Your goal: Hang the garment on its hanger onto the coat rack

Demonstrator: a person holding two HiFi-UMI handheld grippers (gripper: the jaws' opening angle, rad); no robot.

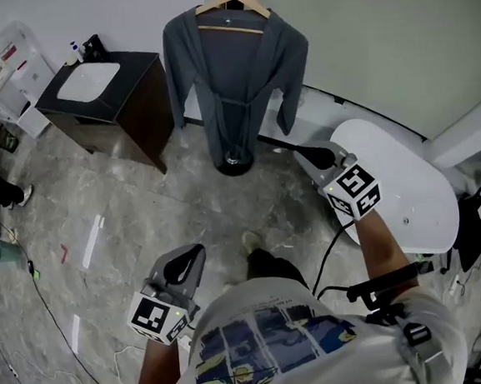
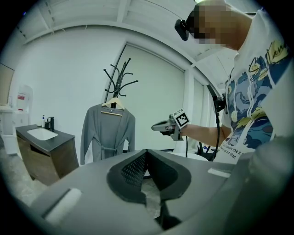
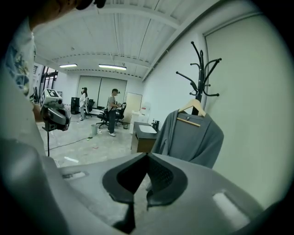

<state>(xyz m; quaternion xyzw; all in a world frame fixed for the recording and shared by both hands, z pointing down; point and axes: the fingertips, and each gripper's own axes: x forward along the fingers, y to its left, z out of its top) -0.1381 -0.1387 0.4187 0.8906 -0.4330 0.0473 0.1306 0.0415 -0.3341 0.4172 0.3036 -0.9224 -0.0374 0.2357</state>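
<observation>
We're holding both claws clear of the work. The left claw [image 1: 188, 263] is sitting closed w/ nothing in it, low and near. The right claw [image 1: 308, 153] is also sitting closed and empty, farther out on the right, pointing toward the garment [image 1: 235, 79]. The garment is already hanging on its hanger [image 1: 231, 10] from the coat rack [image 2: 118, 78] at the far wall, just right of the sink cabinet [image 1: 102, 90].

Risks, as we're judging them: we can't tell how deep the hook is sitting on its prong, so a brush from the right claw against the sleeve could be knocking the hanger off. The rack is standing on a small round base, so a tug on the cloth could be tipping it.

Materials: the garment is looking like soft grey knit, limp, w/ a belt tied at the waist. The hanger is looking like smooth pale wood. The rack is showing as slim dark metal w/ curved prongs. The floor is reading as glossy grey stone, prob. slick.
</observation>
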